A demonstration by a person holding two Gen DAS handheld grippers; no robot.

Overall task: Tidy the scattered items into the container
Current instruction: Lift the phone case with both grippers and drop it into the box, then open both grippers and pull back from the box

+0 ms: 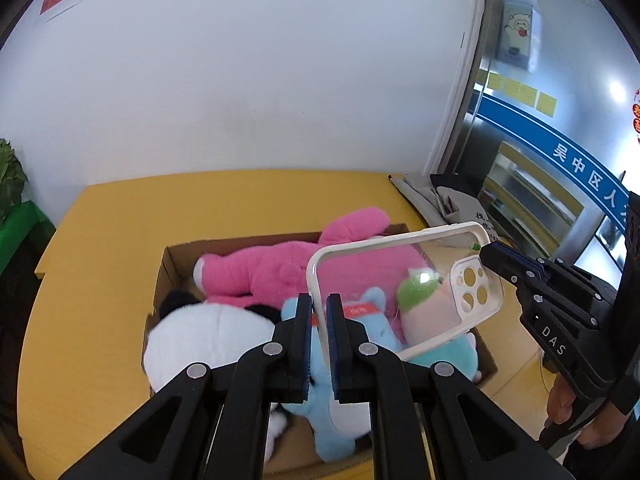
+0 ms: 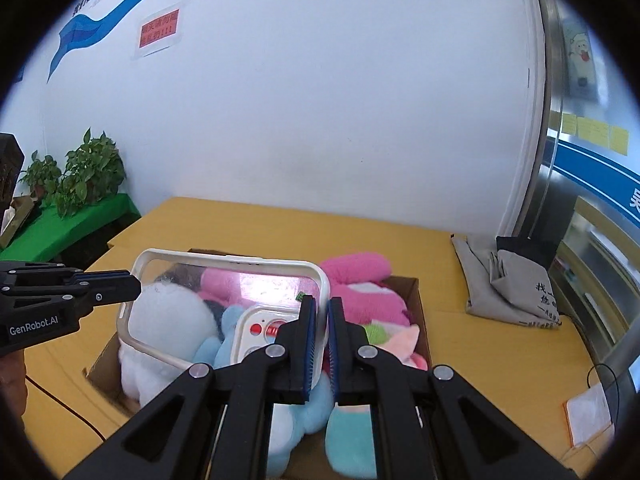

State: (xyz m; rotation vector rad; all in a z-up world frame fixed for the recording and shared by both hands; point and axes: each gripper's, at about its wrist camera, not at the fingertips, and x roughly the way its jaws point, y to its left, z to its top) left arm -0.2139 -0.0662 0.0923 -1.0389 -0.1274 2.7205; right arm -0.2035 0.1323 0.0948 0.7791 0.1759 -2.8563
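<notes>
A clear phone case [image 1: 400, 280] with a white rim hangs in the air above an open cardboard box [image 1: 176, 268] on the yellow table [image 1: 100, 280]. My left gripper [image 1: 319, 304] is shut on the rim at one end of the case. My right gripper [image 2: 319, 308] is shut on the rim at the camera-cutout end of the phone case [image 2: 224, 296]. Each gripper shows in the other's view: the right gripper [image 1: 490, 256], the left gripper [image 2: 134, 286]. The box [image 2: 404, 284] holds a pink plush [image 1: 272, 272], a white-and-black plush [image 1: 200, 344] and a blue plush [image 1: 340, 412].
A folded grey bag [image 2: 508, 284] lies at the table's far right, by a glass partition. A white pad [image 2: 588, 416] and a thin cable sit near the right front edge. Potted plants [image 2: 80, 176] stand on a green-covered shelf to the left. The wall runs behind the table.
</notes>
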